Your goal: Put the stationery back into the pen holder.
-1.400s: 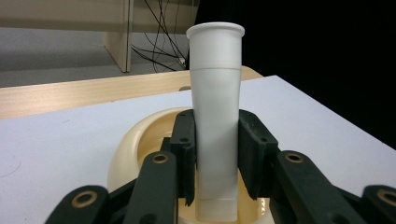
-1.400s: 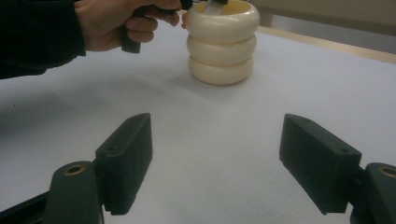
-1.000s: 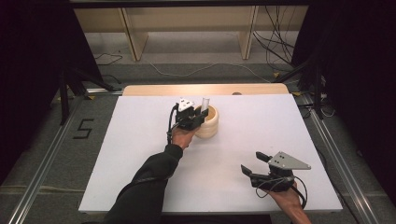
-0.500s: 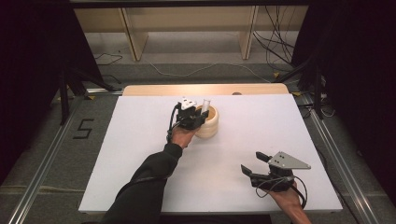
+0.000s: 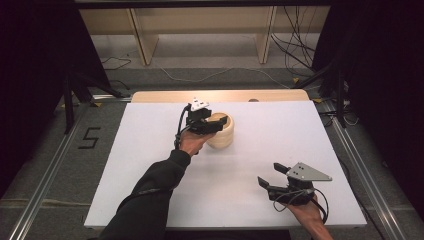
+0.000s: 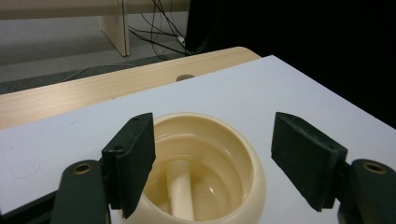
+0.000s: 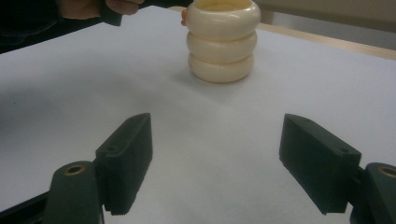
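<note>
A lab: black curtains (image 5: 30, 60) flank a white tabletop (image 5: 150, 190) on metal rails (image 5: 45, 165), with loose cables (image 5: 295, 45) on the floor.

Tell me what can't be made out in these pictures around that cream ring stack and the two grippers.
- Ring stack, high view: its near-left side and inside are hidden by the left gripper.
- Peg inside the stack, left gripper view: its base is cut off by the bottom edge.
- Left gripper, right gripper view: mostly cut off by the top edge.
- Right gripper, high view: its underside, against the white table, is hidden.
</note>
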`<action>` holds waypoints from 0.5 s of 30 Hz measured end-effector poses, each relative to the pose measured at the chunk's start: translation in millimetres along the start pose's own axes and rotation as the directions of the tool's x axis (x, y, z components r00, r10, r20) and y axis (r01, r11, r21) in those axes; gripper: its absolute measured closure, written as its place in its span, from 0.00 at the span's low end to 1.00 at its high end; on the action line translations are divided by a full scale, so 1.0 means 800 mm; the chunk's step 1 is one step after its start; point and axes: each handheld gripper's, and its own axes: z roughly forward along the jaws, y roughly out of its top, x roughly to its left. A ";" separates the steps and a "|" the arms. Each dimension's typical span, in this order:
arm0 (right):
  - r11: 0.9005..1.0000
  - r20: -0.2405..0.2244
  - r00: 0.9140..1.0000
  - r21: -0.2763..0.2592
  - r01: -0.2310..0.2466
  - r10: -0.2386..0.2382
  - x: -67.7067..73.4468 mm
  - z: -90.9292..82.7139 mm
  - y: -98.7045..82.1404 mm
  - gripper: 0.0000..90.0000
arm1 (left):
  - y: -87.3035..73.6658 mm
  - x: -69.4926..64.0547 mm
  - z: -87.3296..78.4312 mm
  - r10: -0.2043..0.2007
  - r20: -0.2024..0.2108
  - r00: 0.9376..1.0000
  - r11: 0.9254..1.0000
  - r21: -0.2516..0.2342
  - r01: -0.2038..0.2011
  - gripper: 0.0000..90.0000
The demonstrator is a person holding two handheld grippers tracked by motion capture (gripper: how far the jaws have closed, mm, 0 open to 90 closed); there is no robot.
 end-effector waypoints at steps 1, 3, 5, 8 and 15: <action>1.000 -0.001 1.000 -0.002 0.000 0.000 0.000 0.000 0.000 0.29 | 0.001 -0.001 -0.003 0.004 0.002 1.000 1.000 0.009 -0.004 0.33; 1.000 -0.001 1.000 -0.002 -0.001 0.001 0.000 0.000 0.000 0.29 | 0.002 -0.001 -0.009 0.004 0.012 1.000 1.000 0.023 -0.004 0.32; 1.000 -0.001 1.000 -0.001 0.001 -0.001 0.000 0.000 0.000 0.29 | 0.001 -0.001 -0.016 -0.012 0.025 1.000 0.999 0.033 0.011 0.31; 1.000 -0.001 1.000 0.001 0.000 0.000 0.000 0.000 0.000 0.29 | -0.003 0.000 -0.025 -0.027 0.050 0.998 0.998 0.051 0.025 0.29; 1.000 -0.001 1.000 0.004 0.002 -0.002 0.000 0.002 0.000 0.29 | -0.017 0.006 -0.054 -0.019 0.065 0.998 0.999 0.046 0.016 0.28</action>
